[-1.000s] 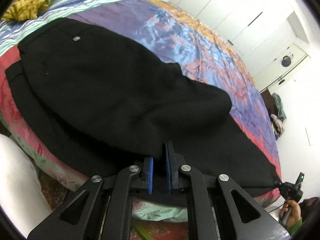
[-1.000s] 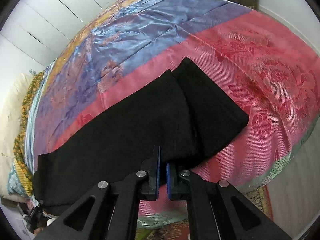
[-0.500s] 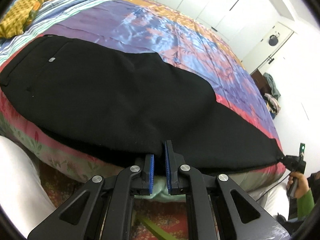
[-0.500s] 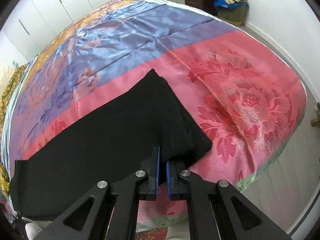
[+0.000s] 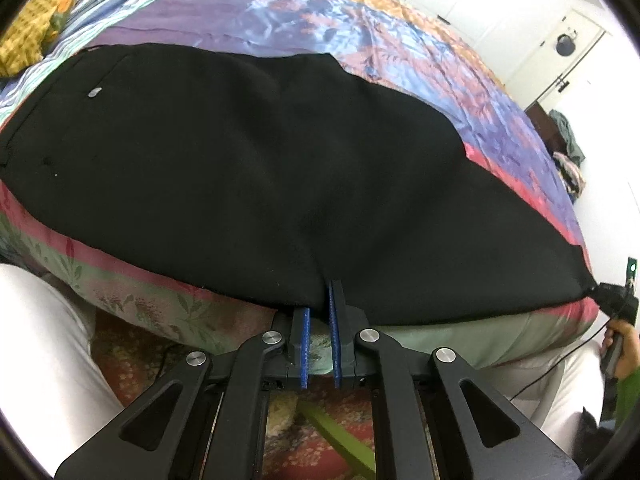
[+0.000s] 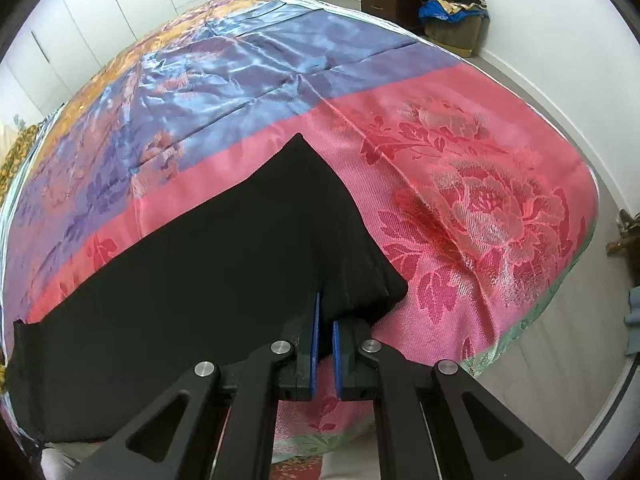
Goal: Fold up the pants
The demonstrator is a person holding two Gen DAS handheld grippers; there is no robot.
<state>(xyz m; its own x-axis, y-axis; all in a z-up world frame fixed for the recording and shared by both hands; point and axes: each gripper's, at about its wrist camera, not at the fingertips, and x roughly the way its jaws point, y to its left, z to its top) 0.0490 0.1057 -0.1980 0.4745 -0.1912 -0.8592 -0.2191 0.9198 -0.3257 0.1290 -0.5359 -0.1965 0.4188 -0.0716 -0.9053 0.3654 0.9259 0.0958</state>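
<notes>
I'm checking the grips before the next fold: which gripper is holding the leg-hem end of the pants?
The right gripper: it pinches the black pants at the narrow hem end; the left gripper clamps the long edge.

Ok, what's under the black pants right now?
The black pants lie on the patterned bedspread, its red floral band showing around them. Their near edge overhangs the bed side, pinched by the left gripper and right gripper. Anything beneath the cloth is hidden.

The left tool (image 5: 319, 312) pinches the near edge of black pants (image 5: 260, 168) (spread along the bedspread (image 5: 400, 40)).
</notes>
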